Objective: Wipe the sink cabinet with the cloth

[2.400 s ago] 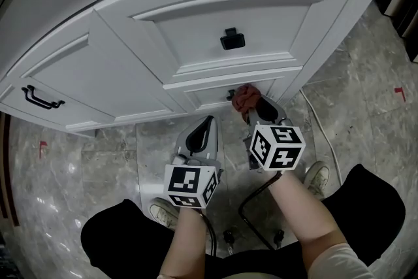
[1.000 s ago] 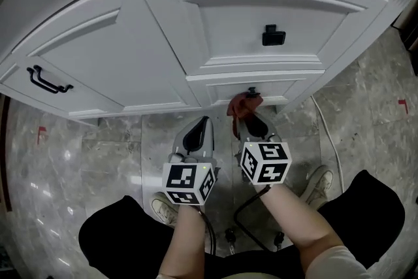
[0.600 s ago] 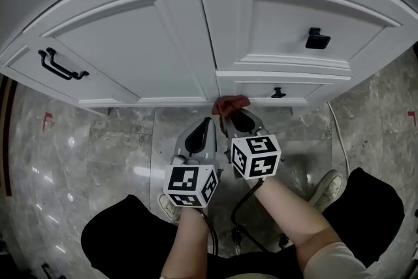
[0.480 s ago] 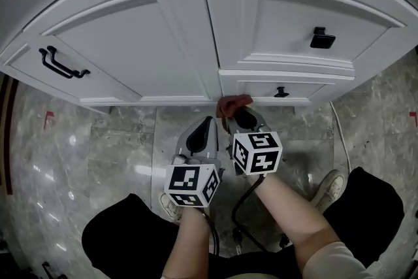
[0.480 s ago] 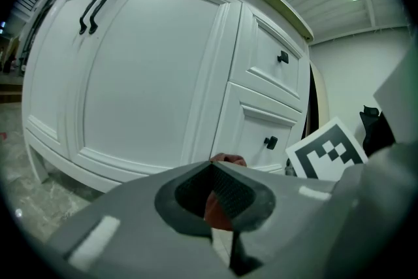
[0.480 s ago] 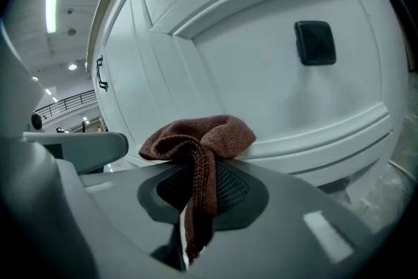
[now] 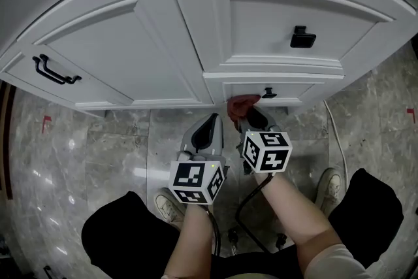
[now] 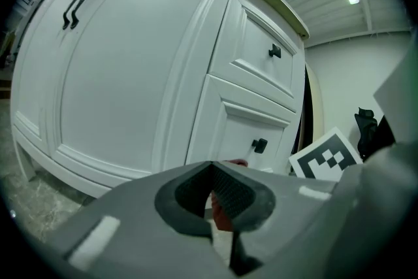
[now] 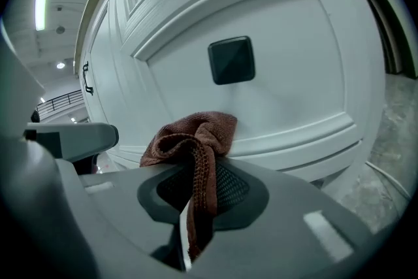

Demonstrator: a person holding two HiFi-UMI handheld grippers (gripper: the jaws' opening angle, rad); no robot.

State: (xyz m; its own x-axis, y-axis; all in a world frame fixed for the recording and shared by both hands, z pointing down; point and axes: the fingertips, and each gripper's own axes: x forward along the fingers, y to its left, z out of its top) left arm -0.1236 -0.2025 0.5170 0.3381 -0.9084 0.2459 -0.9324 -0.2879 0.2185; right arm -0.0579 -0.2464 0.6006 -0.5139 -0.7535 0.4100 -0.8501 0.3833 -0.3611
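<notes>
A white sink cabinet [image 7: 196,36] fills the top of the head view, with a lower drawer front [image 9: 261,101] carrying a small black knob [image 9: 230,60]. My right gripper [image 7: 251,115] is shut on a reddish-brown cloth [image 9: 196,137], whose bunched end [image 7: 242,103] presses against the bottom edge of that lower drawer, left of the knob [image 7: 268,93]. My left gripper [image 7: 210,122] hangs beside it to the left, shut and empty, a little short of the cabinet's base. In the left gripper view the cloth [image 8: 225,215] shows behind the closed jaws.
The left cabinet door [image 7: 98,55] has a black bar handle [image 7: 55,70]. An upper drawer bears a square black knob [image 7: 302,37]. A pale cable [image 7: 336,134] runs over the grey marble floor [image 7: 85,153] at the right. The person's shoes [image 7: 330,181] rest below.
The cloth in my right gripper slid left along the cabinet's lower edge to the door seam, then came back right to just beside the lower drawer knob. My left gripper stayed still.
</notes>
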